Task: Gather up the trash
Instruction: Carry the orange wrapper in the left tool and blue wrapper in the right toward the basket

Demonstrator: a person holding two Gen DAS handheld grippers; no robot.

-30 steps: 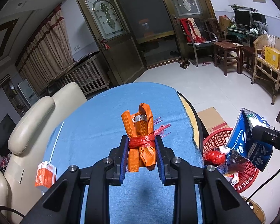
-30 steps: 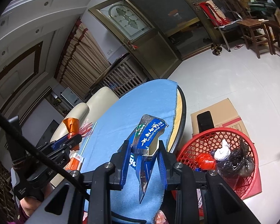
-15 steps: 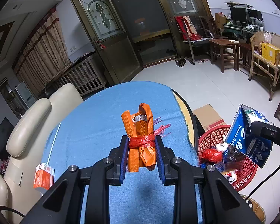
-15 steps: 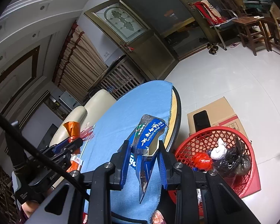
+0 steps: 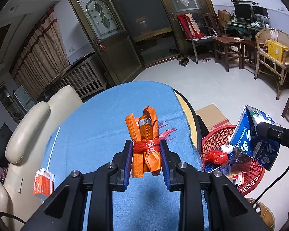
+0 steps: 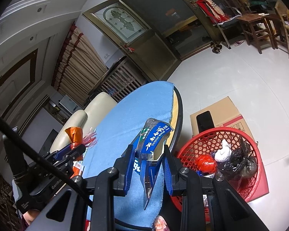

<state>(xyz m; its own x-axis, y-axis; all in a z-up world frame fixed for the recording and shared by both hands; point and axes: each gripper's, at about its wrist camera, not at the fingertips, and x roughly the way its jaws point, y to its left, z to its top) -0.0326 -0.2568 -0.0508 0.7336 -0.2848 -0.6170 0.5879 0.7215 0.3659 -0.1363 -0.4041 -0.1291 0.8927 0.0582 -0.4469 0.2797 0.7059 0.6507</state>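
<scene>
Both wrist views look forward and down over the blue table and red basket

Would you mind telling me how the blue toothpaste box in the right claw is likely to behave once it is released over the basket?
The blue toothpaste box looks torn open and hollow, so probably light and easily crushed. Its foil-lined flaps hang loose, so it may flutter rather than drop straight into the red basket.

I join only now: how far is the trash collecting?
Done: red basket already holds bags. In hand: left gripper clamps orange bundle; right gripper clamps blue carton. Left: drop both, then the orange box beside the blue cloth.
</scene>
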